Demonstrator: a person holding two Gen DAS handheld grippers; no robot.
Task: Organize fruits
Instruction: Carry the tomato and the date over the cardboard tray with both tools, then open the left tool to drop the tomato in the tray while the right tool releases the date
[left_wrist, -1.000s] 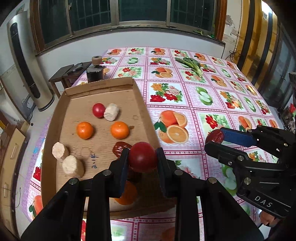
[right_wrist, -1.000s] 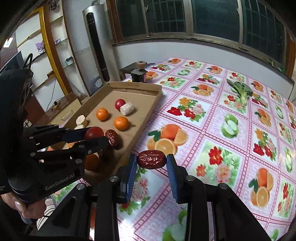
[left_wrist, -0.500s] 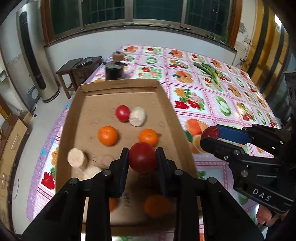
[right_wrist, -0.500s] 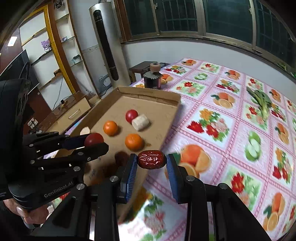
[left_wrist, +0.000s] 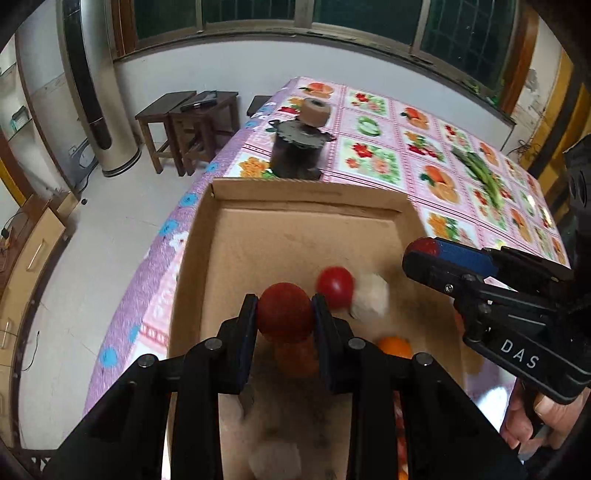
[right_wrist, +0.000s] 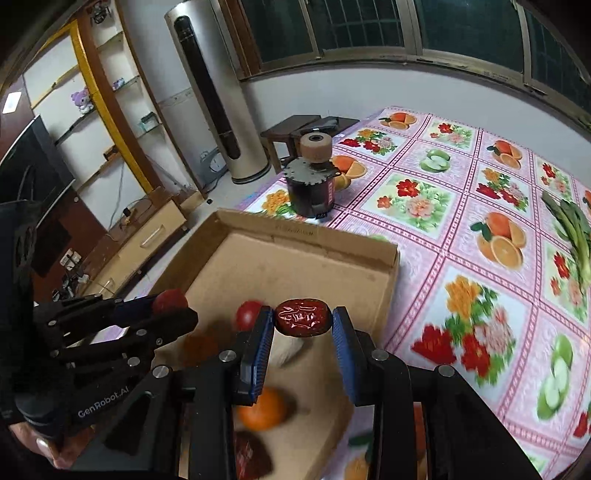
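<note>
Both tongs (left_wrist: 284, 314) (right_wrist: 303, 325) advanced over box (left_wrist: 192, 258), gripping tomato (left_wrist: 284, 310) and date (right_wrist: 303, 317) (fruit below blurred).

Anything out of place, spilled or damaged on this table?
Nothing spilled or damaged. One oddity: a dark motor-like cylinder with a tan roller on top stands on the fruit-print tablecloth behind the cardboard tray, and it is no fruit.

Left claw (left_wrist: 284, 317) clamped, angled downward; right claw (right_wrist: 303, 325) clamped, angled downward, alongside left

An orange (left_wrist: 295, 356) sits partly hidden behind the left gripper (left_wrist: 284, 314), blurred.
</note>
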